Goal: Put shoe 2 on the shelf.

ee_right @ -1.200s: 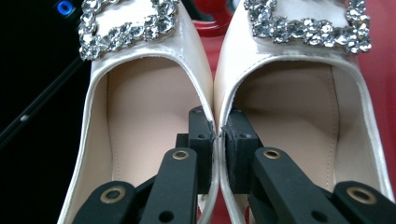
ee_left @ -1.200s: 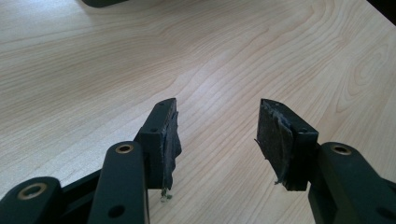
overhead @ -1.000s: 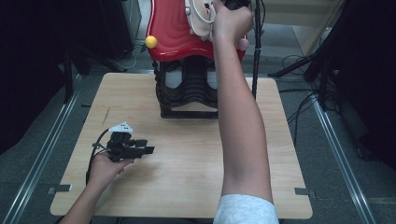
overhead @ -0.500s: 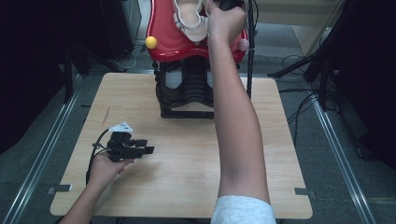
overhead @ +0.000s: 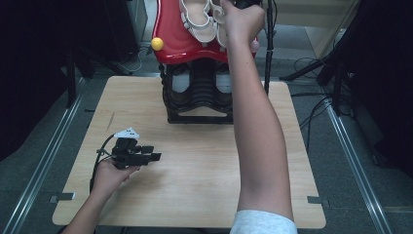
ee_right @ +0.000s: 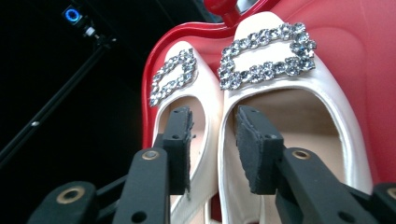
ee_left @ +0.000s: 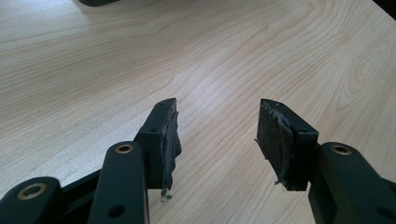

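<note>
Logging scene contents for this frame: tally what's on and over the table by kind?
White shoes with rhinestone buckles: 2, left one and right one
Red tray: 1
Black rack: 1
Small balls on the tray rim: 2, yellow and pink
Grippers: 2, left gripper and right gripper
Total: 8

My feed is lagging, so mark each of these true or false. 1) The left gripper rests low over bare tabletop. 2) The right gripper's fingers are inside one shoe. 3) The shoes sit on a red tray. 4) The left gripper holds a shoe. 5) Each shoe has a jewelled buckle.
1) True: the left gripper is low over the wooden table.
2) False: the right gripper straddles the adjoining walls of both white shoes, one finger in each.
3) True: red tray.
4) False: its fingers are open and empty.
5) True: buckles.
</note>
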